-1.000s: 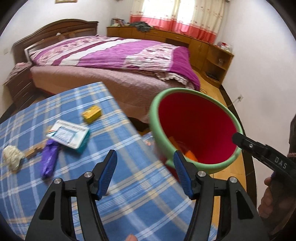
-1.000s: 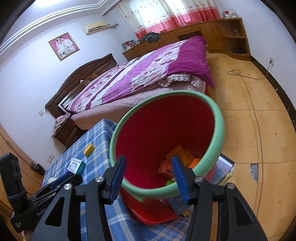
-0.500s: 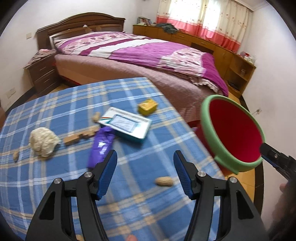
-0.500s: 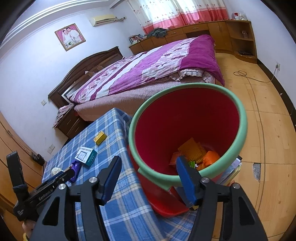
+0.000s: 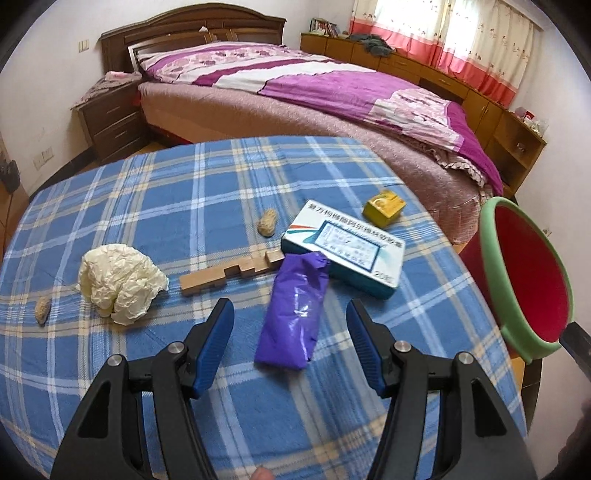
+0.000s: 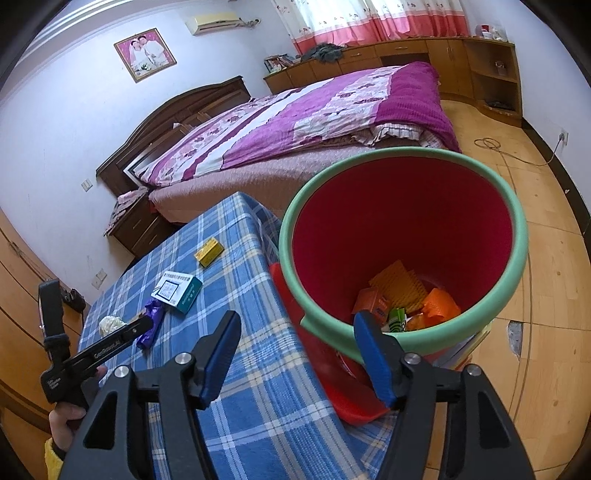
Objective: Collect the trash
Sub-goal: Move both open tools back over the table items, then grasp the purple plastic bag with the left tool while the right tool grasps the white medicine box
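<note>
Left wrist view: left gripper is released, fingers spread, nothing between them, above the checked tablecloth. A purple wrapper lies at frame centre, its top touching the white-and-teal box. Crumpled paper lies at centre left. Right wrist view: right gripper is released, empty; red bin with green rim occupies centre right, holding orange scraps.

Beyond my bench in its blue plaid cloth stands a bed with a purple quilt and dark headboard. Wooden cabinets line the far wall under bright pink-curtained windows. A framed portrait hangs above; the wood floor lies right.
</note>
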### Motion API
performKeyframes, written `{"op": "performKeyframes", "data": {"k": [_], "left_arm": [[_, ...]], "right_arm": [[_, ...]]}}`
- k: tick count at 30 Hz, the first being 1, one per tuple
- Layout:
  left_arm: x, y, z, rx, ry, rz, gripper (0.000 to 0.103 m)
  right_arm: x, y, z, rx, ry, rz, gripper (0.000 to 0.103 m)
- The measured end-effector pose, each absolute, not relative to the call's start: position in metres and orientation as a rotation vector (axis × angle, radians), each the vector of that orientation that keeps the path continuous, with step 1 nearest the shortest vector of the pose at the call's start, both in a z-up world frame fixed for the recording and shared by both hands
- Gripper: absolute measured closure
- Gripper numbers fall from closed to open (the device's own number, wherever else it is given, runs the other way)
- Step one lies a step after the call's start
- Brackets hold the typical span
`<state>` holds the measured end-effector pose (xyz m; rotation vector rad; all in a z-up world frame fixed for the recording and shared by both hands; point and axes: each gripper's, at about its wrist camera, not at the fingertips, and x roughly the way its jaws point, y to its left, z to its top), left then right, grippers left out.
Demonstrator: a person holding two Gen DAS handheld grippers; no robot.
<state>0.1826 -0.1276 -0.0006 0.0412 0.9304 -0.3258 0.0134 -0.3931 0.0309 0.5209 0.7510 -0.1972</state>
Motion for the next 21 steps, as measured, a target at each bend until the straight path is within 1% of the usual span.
{"op": "performKeyframes", "data": {"k": [4,10,11,12,13,14,15,21], "left_arm": [[0.188,-0.127,-0.009,0.030,0.961,-0.320,0.041],[0.190,-0.128,-0.014,0.034,0.966,-0.308,0.046],[0.190,-0.128,-0.014,0.033,0.965,-0.309,0.049],[0.190,-0.128,-0.014,0.033,0.962,-0.309,0.054],[0.190,-0.129,-0.014,0.038,0.957,-0.308,0.056],[0.190,-0.129,-0.014,0.046,0.954,-0.304,0.063],[0.190,-0.130,-0.014,0.058,0.950,-0.297,0.067],[0.187,-0.123,-0.009,0.027,0.940,-0.301,0.070]], "right_arm": [[0.015,-0.391,0.028,0.519,0.763,-0.194,0.036],[0.018,-0.390,0.025,0.523,0.774,-0.194,0.035],[0.018,-0.390,0.025,0.523,0.775,-0.193,0.035],[0.018,-0.389,0.025,0.523,0.775,-0.192,0.035],[0.019,-0.389,0.025,0.522,0.775,-0.191,0.035],[0.019,-0.388,0.026,0.520,0.775,-0.189,0.035],[0.020,-0.387,0.026,0.518,0.775,-0.188,0.035],[0.030,-0.376,0.028,0.490,0.786,-0.158,0.034]]}}
